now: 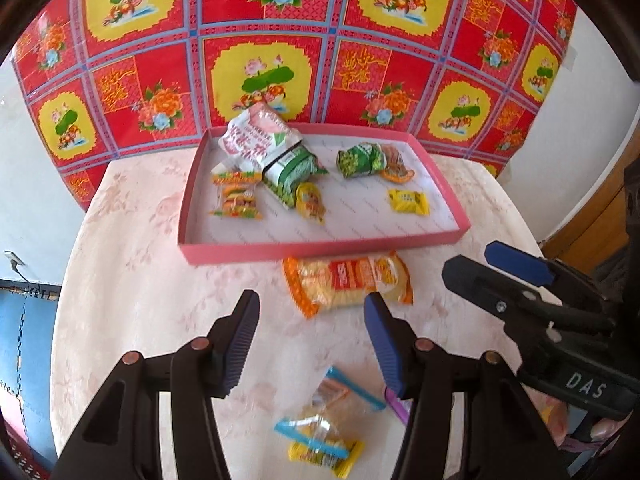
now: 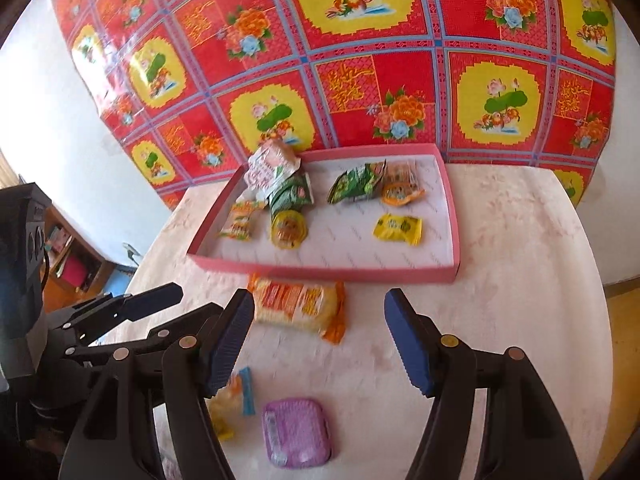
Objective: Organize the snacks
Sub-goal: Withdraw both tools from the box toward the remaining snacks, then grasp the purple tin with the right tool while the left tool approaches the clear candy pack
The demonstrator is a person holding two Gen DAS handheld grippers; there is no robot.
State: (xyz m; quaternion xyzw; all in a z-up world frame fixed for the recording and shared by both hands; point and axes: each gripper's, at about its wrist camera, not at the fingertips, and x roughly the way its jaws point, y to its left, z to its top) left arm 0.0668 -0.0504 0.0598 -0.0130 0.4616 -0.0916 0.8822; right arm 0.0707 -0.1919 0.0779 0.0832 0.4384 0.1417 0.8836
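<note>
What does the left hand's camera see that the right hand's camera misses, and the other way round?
Only the left view shows the whole clear packet with blue ends and a blue floor mat. Only the right view shows the whole purple packet and a wooden shelf. Both show the pink tray of snacks, the orange noodle pack before it, and both grippers, left and right, open and empty.

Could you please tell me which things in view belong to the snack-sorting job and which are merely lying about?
Job:
pink tray, with snacks already in it
orange packet on the table before the tray
clear blue-edged packet
purple packet
left gripper and right gripper, both open and empty

Lying about:
floral cloth on the wall
shelf
</note>
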